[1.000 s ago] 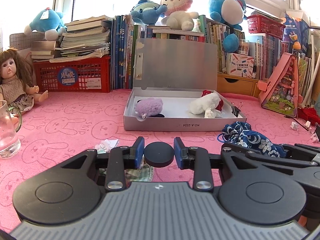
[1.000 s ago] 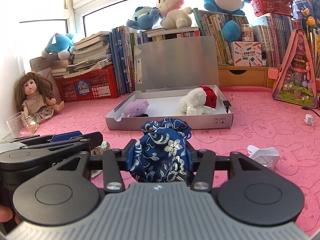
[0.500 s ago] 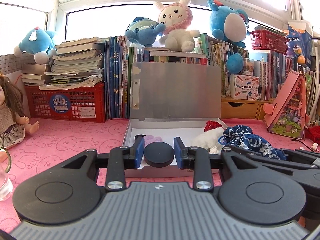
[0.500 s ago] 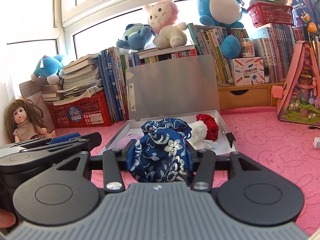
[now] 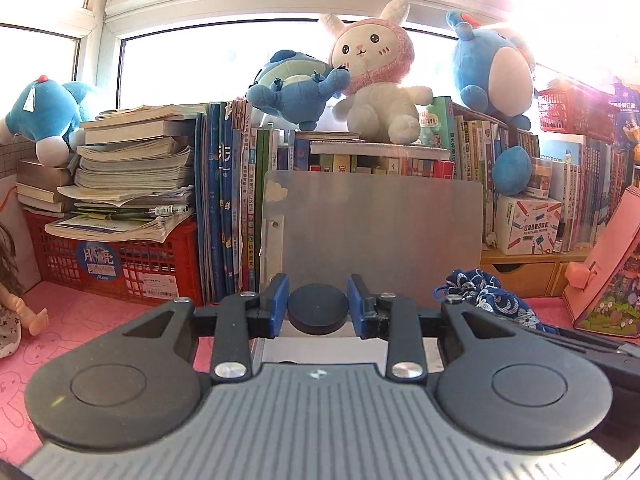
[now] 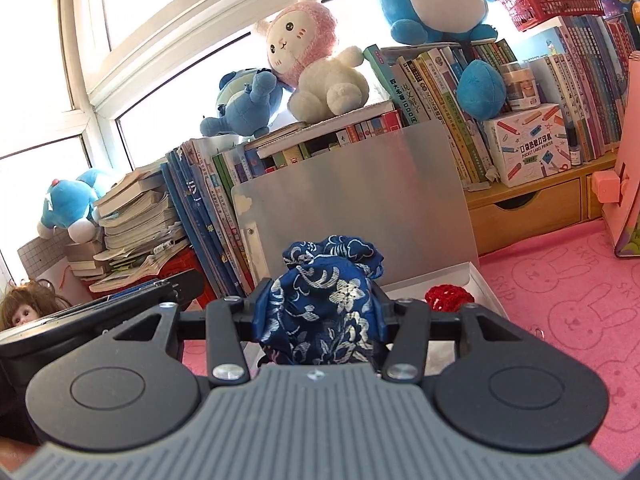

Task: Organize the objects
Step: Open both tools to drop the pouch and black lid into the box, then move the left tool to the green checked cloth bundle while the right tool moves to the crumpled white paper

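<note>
Left gripper (image 5: 318, 306) closed on small round black disc (image 5: 317, 309), held above white floor of open grey flat box (image 5: 372, 236), raised lid at 12 o'clock

Right gripper (image 6: 320, 312) clamped on dark blue floral drawstring pouch (image 6: 324, 300), above same box (image 6: 352, 200); red crocheted ball (image 6: 449, 298) inside at 2 o'clock

Step judged: carrying both items to box. Next: lower each onto bare floor, spread fingers, avoid contents

Disc (image 5: 317, 311): matt black, smooth. Pouch (image 6: 324, 304): blue brocade cloth with a silvery sheen. Lid (image 5: 380, 236): dull, frosted grey sheet. Mat (image 6: 560, 300): pink, soft-napped. Drawers (image 6: 524, 208): pale wood. Rabbit (image 5: 376, 76): fluffy plush.
</note>
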A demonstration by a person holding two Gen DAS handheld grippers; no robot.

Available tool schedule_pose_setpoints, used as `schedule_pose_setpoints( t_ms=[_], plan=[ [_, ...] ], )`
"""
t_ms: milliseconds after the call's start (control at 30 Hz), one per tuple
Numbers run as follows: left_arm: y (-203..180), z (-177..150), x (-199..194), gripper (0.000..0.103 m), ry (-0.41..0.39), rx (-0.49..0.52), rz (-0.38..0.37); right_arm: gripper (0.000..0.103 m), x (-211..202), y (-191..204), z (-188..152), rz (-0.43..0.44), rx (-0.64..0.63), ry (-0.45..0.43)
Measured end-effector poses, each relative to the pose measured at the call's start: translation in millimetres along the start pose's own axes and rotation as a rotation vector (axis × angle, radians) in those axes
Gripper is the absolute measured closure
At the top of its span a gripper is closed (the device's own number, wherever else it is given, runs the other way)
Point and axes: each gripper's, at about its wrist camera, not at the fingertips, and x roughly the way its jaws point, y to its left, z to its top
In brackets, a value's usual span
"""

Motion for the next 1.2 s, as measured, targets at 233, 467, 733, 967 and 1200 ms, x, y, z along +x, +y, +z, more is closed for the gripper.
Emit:
schedule_pose_setpoints(
  t_ms=[233,467,733,967,1200],
  plan=[
    [1,12,79,0.067,0.054,-0.068,-0.057,0.050,63,-33,8,0.035,0.100,0.059],
    [7,-24,126,0.067,0.152,-0.079,-0.056,0.049,102,-44,-12,-0.030,0.024,0.161],
    [-6,-48,146,0.066,0.218,-0.001,-0.036,0.046,114,-61,-17,-0.061,0.067,0.198],
    [0,-52,145,0.056,0.233,-0.006,-0.005,0.032,112,-60,-17,-0.072,0.062,0.183],
    [8,-38,112,0.030,0.222,-0.011,-0.007,0.026,78,-53,5,-0.087,0.115,0.085]
  ],
)
